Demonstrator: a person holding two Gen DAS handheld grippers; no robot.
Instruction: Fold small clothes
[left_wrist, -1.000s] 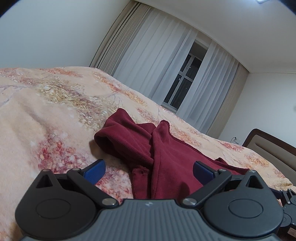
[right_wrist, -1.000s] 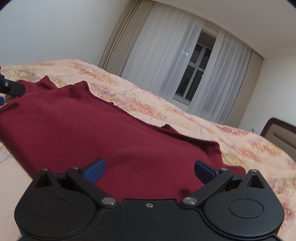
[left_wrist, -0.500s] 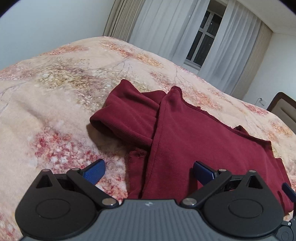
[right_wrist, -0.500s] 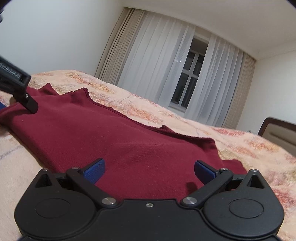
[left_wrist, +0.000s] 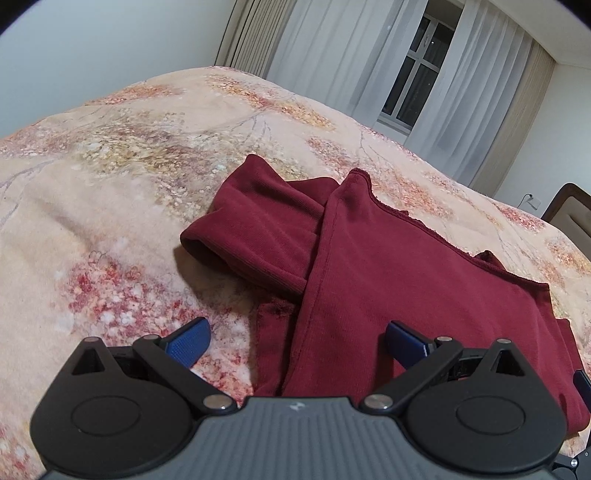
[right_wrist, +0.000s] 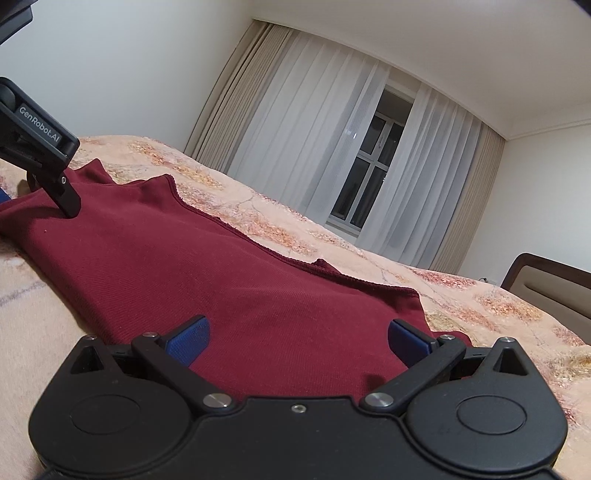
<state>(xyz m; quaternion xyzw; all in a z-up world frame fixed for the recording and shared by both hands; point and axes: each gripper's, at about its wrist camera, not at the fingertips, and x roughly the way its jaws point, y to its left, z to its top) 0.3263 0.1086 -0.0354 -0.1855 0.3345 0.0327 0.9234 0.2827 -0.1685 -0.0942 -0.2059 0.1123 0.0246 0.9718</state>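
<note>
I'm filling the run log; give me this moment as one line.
left gripper: open, empty, above garment's near edge | right gripper: open, empty, over garment | dark red garment: partly folded, on floral bedspread

Dark red garment (left_wrist: 388, 273), partly folded, flat

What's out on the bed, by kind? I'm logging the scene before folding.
Dark red garment: 1
Grippers, left gripper and right gripper, both open: 2
Floral bedspread: 1
Total: 4
</note>
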